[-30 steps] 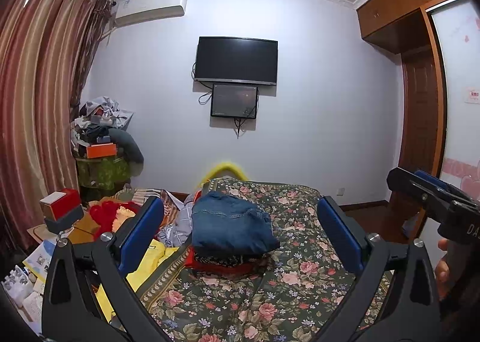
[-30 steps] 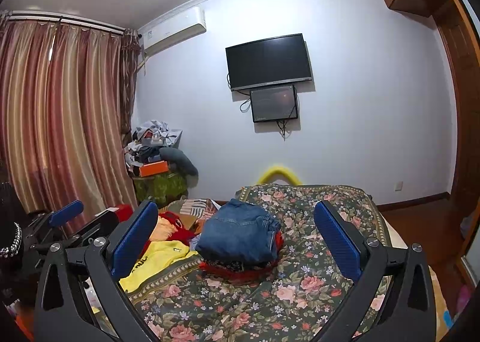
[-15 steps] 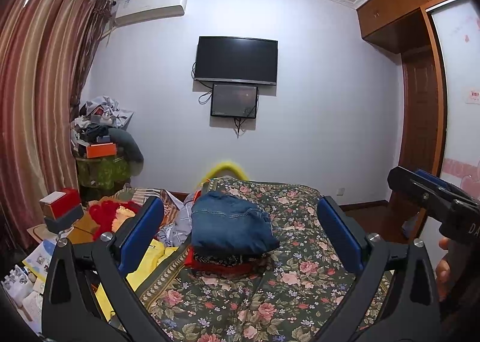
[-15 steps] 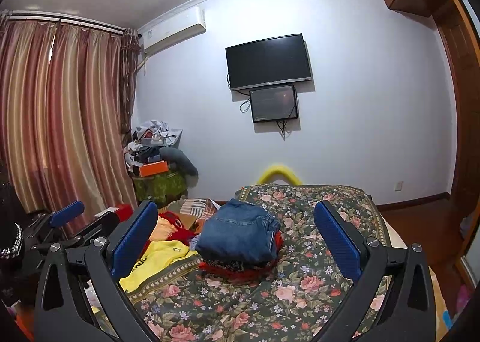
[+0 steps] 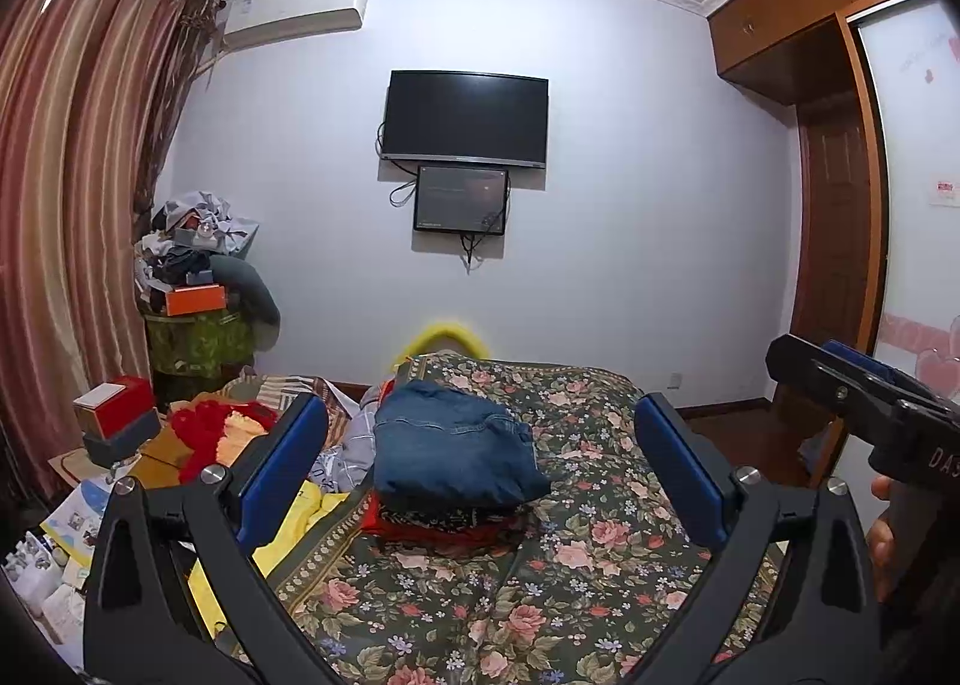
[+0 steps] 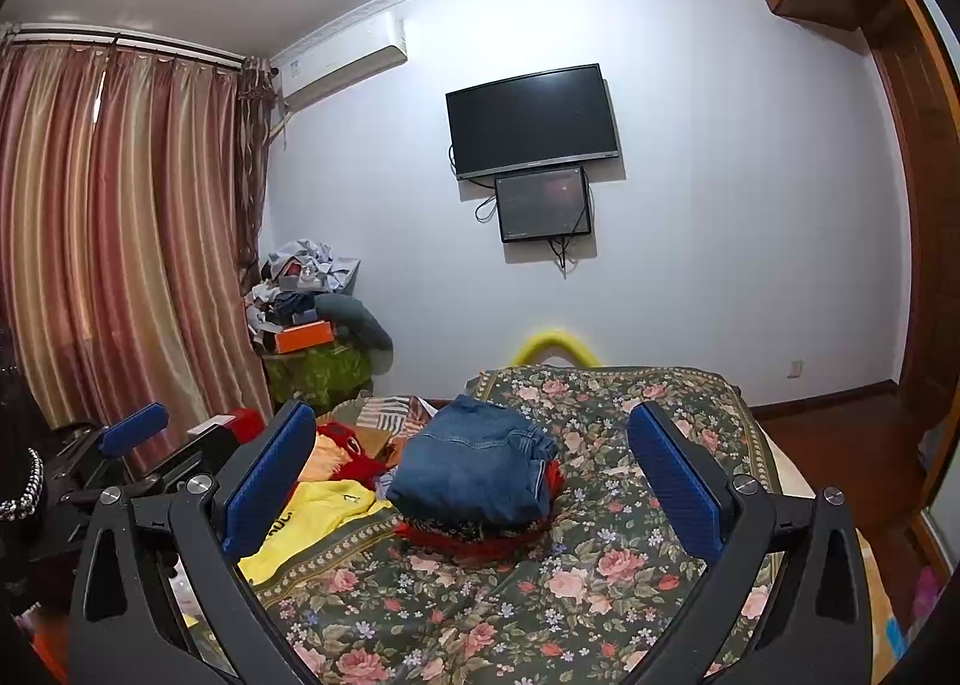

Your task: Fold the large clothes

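- As I look down the left wrist view, my left tool (image 5: 480,472) hangs wide above the bed (image 5: 600,565), holding nothing. Folded jeans (image 5: 456,454) sit on top of a red garment (image 5: 432,529) on the floral cover, between the blue pads. A yellow shirt (image 5: 288,529) lies at the bed's left edge. The right tool (image 5: 864,403) shows at the far right, gripped by a hand (image 5: 882,541).
- While in the right wrist view, my right tool (image 6: 471,475) is also wide and empty. The jeans (image 6: 474,469) are stacked mid-bed, with the left tool (image 6: 132,430) low at the left, beside the curtain (image 6: 120,235).
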Demonstrator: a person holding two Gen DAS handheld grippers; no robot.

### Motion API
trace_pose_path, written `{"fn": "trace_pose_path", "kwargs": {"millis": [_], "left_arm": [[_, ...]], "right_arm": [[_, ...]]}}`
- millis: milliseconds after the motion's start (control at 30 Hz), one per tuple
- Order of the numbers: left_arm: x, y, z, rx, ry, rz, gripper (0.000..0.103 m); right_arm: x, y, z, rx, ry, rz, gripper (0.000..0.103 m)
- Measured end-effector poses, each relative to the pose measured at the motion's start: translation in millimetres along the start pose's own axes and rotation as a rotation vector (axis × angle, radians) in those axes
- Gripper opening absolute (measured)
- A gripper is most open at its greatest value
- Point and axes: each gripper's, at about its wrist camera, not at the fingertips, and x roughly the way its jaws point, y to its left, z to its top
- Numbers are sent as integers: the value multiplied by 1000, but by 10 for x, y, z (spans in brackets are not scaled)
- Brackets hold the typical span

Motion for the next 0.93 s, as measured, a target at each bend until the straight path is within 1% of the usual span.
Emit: {"fn": "trace_pose_path", "kwargs": {"millis": [433,833,933], "left_arm": [[43,33,-13,-10,19,-30,103],[40,-25,-49,13,28,-44,103],[45,-40,-59,20,41,-53,103]], "right_arm": [[0,-41,-11,15,3,-12,103],[9,-46,4,19,5,-17,103],[8,-49,2,20,4,-17,103]]}}
